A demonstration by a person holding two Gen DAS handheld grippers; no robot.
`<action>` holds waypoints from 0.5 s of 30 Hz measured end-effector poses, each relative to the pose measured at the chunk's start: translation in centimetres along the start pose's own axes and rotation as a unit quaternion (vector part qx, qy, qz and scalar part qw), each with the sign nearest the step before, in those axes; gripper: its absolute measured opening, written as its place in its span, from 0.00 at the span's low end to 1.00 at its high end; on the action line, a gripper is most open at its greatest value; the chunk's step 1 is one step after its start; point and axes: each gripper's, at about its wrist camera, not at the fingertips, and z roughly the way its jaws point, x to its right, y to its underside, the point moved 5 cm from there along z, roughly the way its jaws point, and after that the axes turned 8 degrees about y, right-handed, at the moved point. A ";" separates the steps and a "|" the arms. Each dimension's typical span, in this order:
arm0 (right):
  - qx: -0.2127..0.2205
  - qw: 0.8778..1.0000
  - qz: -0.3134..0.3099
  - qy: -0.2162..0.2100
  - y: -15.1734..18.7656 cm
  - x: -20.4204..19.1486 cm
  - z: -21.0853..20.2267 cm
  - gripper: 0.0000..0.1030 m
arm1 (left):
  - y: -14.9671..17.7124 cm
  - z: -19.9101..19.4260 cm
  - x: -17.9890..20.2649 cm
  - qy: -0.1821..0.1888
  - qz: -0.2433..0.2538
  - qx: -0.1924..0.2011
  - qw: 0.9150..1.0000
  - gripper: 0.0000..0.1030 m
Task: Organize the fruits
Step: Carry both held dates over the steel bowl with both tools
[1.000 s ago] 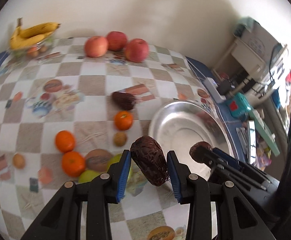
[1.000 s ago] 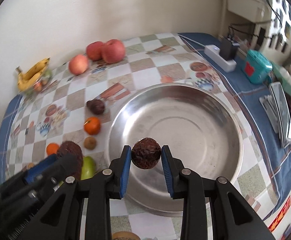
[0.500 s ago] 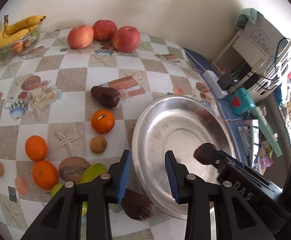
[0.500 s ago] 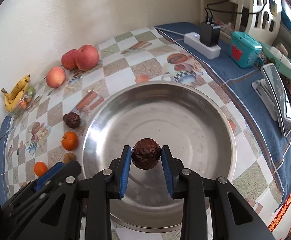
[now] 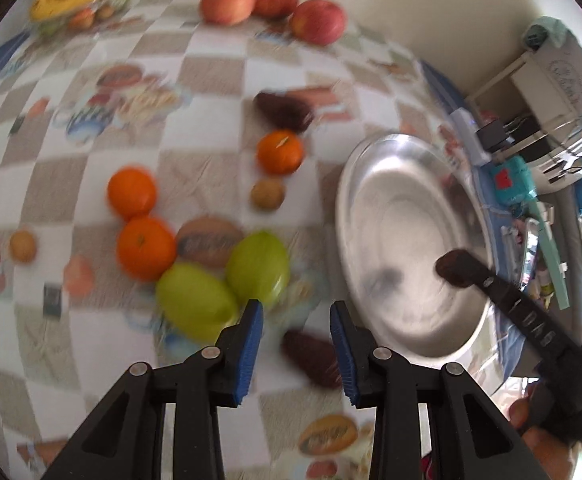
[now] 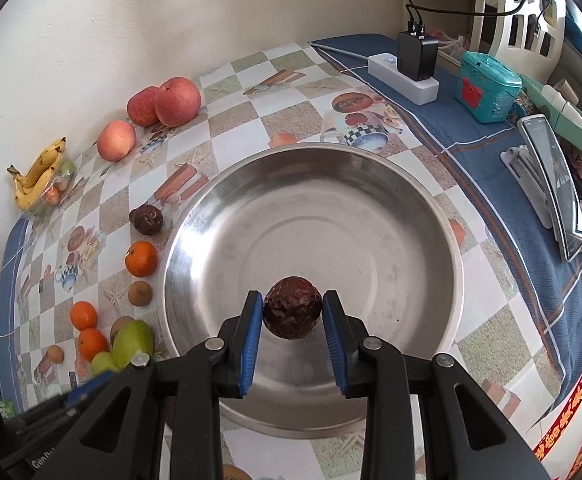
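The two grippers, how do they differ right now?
The right gripper is shut on a dark wrinkled fruit above the steel bowl. The left gripper is open and empty over the tablecloth, another dark fruit lying below it. Both have blue pads.

"DAS" reads on the right gripper (image 5: 455,268) arm; "Gen" partly legible on the left gripper (image 6: 87,390) body. Tablecloth print unreadable.

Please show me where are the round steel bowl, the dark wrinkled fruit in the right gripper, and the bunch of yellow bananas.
Round steel bowl (image 6: 443,236): right wrist view, bare inner wall.
Dark wrinkled fruit (image 6: 292,307): right wrist view, middle of its front face.
Bunch of yellow bananas (image 6: 39,172): right wrist view, middle of the bunch.
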 end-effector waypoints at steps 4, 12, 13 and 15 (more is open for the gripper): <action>0.001 1.000 -0.005 -0.005 0.3 -0.2 -0.3 0.31 | 1.3 0.9 -0.8 0.027 -0.043 -0.025 0.998 0.36; -0.002 1.000 -0.009 -0.005 0.4 -0.1 -0.2 0.31 | 2.4 2.5 -0.2 0.029 -0.050 -0.044 0.997 0.37; -0.003 1.000 -0.009 -0.005 0.4 -0.1 -0.2 0.31 | 2.4 2.6 -0.2 0.032 -0.054 -0.046 0.997 0.38; -0.002 1.000 -0.010 -0.004 0.4 -0.2 -0.2 0.31 | 2.5 2.8 -0.4 0.044 -0.065 -0.051 0.996 0.38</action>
